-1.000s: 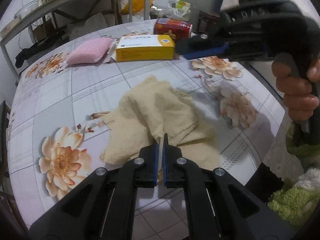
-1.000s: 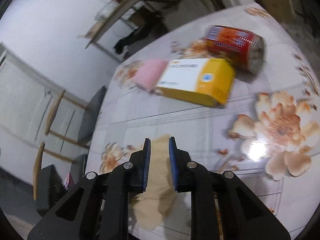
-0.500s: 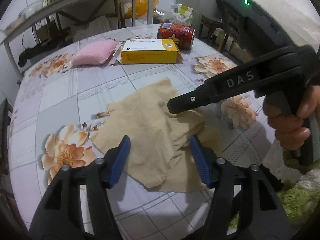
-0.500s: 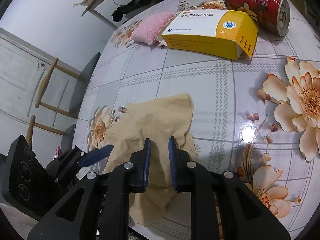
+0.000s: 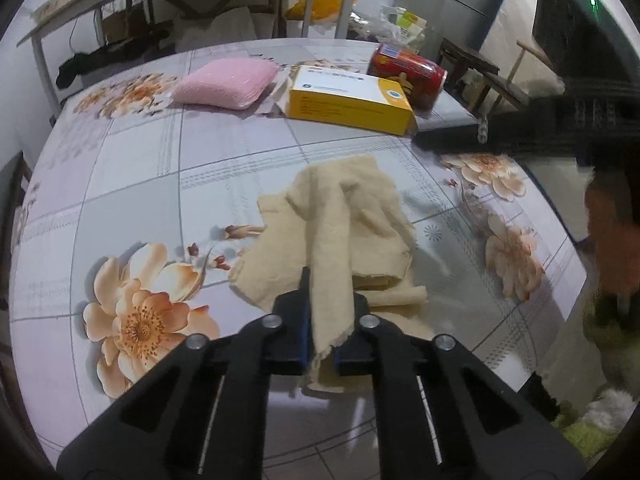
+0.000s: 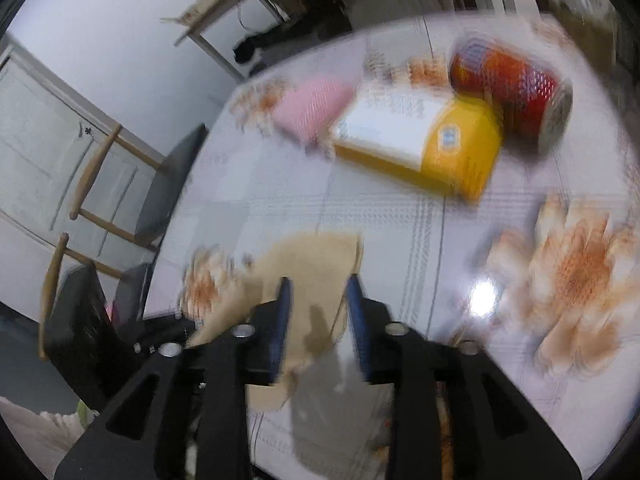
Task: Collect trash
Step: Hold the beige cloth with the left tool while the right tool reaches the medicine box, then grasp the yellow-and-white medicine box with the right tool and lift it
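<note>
Left gripper (image 5: 320, 320) is clamped on a raised fold of the beige cloth (image 5: 348, 216), which otherwise lies crumpled mid-tabletop (image 5: 132, 152). Right gripper (image 6: 316, 312) has just been opening, fingers parted above the cloth. Recommend lifting slowly, gathering trailing folds.

Motion blur smears the right wrist view: print on the yellow box (image 6: 420, 140) and red can (image 6: 512, 96) is unreadable, perhaps a label.
</note>
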